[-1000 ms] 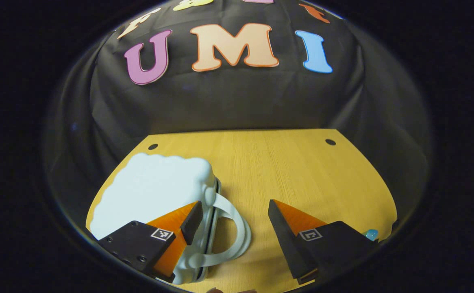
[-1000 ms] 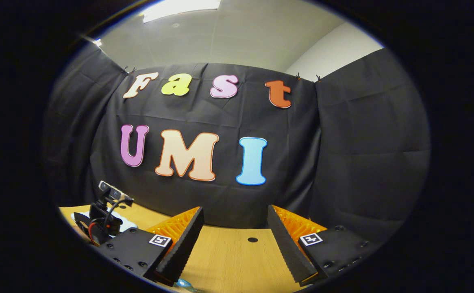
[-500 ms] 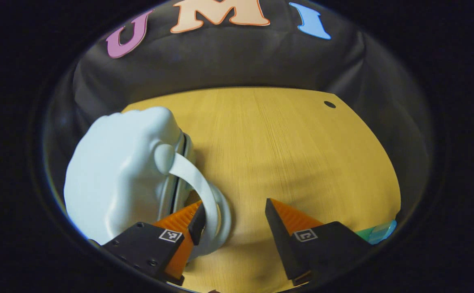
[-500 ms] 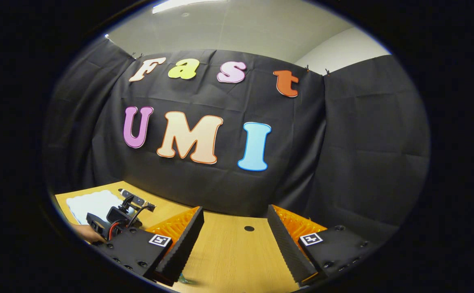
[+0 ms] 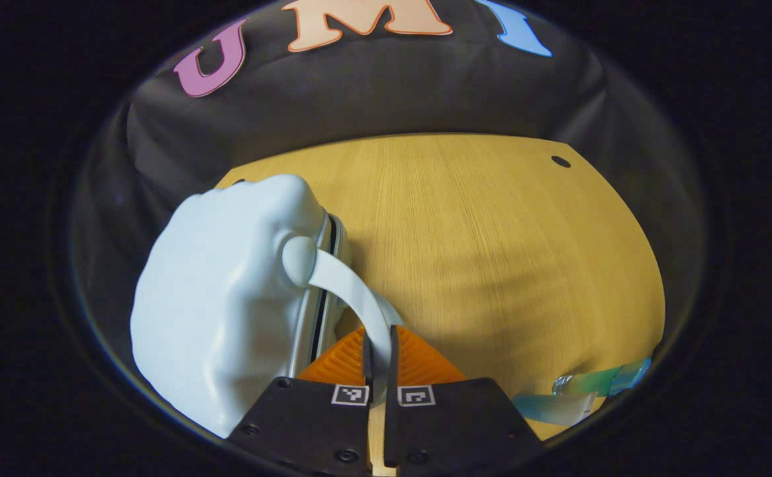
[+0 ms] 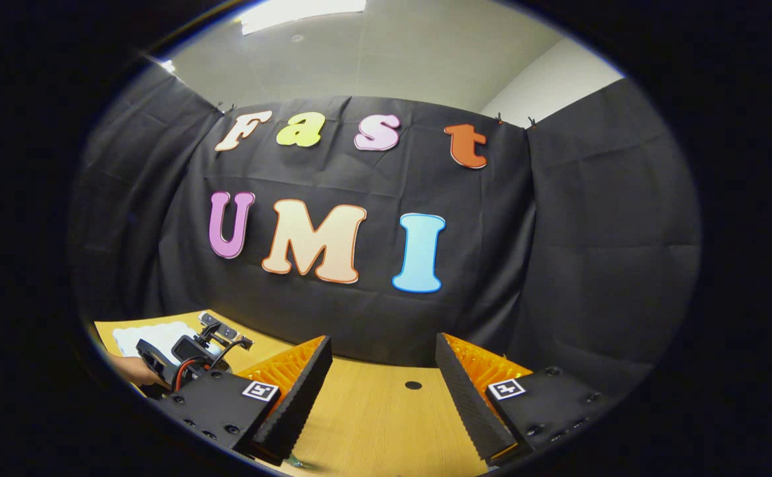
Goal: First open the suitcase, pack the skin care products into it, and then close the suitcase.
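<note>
Left hand-held gripper (image 5: 377, 351) clenched on suitcase handle (image 5: 353, 295); suitcase (image 5: 227, 305) just left of it on counter (image 5: 492, 232). Right hand-held gripper (image 6: 383, 384) released, well apart.

Left gripper closes on the suitcase handle

A second ago the left gripper (image 5: 378, 351) stood wide open beside the pale blue suitcase (image 5: 227, 311); its fingers have since come together on the white handle (image 5: 353, 291), and a skin care tube (image 5: 578, 391) has come further into sight at the tabletop's (image 5: 492, 232) right edge
</note>
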### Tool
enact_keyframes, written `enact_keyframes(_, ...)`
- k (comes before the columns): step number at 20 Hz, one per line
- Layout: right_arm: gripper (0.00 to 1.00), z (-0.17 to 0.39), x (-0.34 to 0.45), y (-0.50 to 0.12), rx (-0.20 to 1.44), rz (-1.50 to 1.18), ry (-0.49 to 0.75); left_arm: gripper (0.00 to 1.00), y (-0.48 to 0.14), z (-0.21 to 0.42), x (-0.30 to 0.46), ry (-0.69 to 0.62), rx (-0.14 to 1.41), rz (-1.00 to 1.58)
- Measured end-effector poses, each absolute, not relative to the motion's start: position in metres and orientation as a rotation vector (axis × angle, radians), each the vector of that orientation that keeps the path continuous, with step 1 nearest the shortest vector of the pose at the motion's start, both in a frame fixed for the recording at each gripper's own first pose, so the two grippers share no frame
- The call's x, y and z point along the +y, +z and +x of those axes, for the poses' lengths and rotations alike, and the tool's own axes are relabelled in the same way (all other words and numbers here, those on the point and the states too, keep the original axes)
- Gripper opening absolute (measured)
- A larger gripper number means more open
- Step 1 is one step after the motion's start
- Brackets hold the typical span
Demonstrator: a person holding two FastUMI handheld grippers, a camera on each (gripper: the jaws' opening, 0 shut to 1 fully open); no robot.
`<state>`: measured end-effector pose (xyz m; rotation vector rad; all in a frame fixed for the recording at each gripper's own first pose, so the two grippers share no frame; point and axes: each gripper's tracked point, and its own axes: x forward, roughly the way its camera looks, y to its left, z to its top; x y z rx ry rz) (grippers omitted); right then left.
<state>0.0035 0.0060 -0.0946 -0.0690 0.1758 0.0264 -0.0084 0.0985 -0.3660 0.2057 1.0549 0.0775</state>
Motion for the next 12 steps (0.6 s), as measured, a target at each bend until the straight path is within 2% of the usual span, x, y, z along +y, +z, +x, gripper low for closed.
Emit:
enact_keyframes(5,1.0,-0.005,0.021,-0.105,0.166,0.037,0.124,0.02,-0.323,-0.001,0.099,0.093,0.998,0.147)
enact_keyframes(9,0.98,0.004,0.04,-0.099,0.136,0.027,0.125,0.01,-0.263,0.007,0.096,0.013,0.901,0.126)
enact_keyframes(12,0.98,0.013,0.076,-0.105,0.162,0.073,0.138,0.01,-0.228,0.002,0.118,-0.018,0.862,0.019)
